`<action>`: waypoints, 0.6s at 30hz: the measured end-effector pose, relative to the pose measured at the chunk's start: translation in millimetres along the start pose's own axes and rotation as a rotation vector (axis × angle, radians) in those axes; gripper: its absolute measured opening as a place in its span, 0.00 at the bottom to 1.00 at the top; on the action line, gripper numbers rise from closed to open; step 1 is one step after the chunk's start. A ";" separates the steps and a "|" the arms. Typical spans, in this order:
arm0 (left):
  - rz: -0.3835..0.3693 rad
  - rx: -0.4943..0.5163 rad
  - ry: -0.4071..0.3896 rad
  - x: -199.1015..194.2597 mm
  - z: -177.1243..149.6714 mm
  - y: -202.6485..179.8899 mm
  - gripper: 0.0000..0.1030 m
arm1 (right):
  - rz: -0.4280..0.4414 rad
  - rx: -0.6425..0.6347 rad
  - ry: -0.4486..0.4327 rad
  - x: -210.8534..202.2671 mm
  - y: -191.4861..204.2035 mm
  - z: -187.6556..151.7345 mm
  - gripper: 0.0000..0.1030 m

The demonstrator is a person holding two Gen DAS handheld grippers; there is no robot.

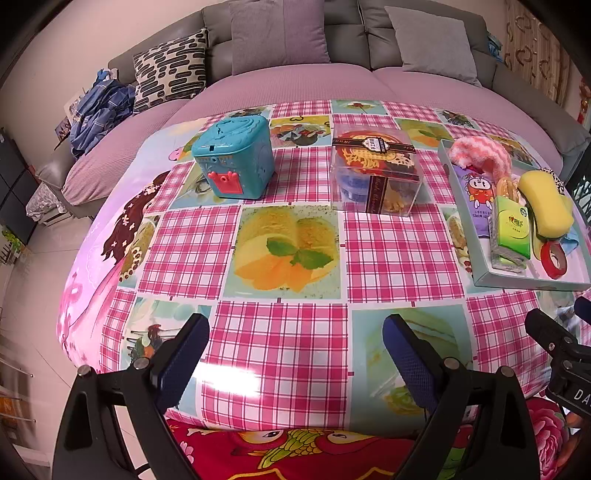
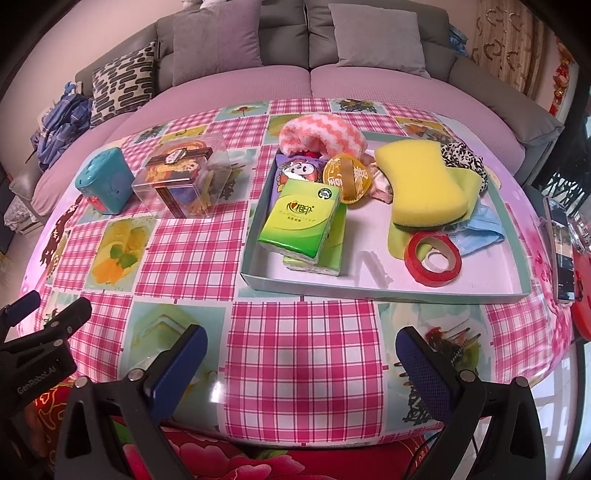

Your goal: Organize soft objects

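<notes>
A shallow tray [image 2: 255, 280] [image 1: 480, 275] on the checked table holds a yellow sponge [image 2: 424, 181] [image 1: 546, 203], green tissue packs [image 2: 303, 221] [image 1: 511, 232], a pink fluffy cloth [image 2: 325, 134] [image 1: 480, 149], a red tape roll [image 2: 432, 264] [image 1: 554, 260], a blue face mask [image 2: 480, 230] and a black-and-white cloth [image 2: 463, 155]. My left gripper [image 1: 295, 339] is open and empty above the table's near edge. My right gripper [image 2: 301, 350] is open and empty in front of the tray.
A teal box [image 1: 234, 157] [image 2: 105, 181] and a clear plastic gift box [image 1: 376, 171] [image 2: 188, 173] stand on the table's left half. A phone [image 2: 559, 247] lies right of the tray. A sofa with cushions [image 1: 280, 33] is behind the table.
</notes>
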State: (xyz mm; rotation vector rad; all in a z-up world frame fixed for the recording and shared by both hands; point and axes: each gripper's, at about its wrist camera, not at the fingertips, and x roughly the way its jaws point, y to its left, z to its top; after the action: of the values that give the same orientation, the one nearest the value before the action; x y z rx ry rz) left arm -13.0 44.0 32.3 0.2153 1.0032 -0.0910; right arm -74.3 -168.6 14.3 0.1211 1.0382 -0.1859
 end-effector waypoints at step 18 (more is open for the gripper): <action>0.000 0.002 0.002 0.9 -0.1 0.9 0.92 | -0.001 0.001 0.000 0.5 -0.3 -0.4 1.00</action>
State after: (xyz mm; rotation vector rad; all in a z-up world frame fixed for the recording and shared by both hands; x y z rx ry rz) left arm -12.4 44.9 31.6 0.2174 1.0048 -0.0916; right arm -74.5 -168.9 13.7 0.1211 1.0385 -0.1875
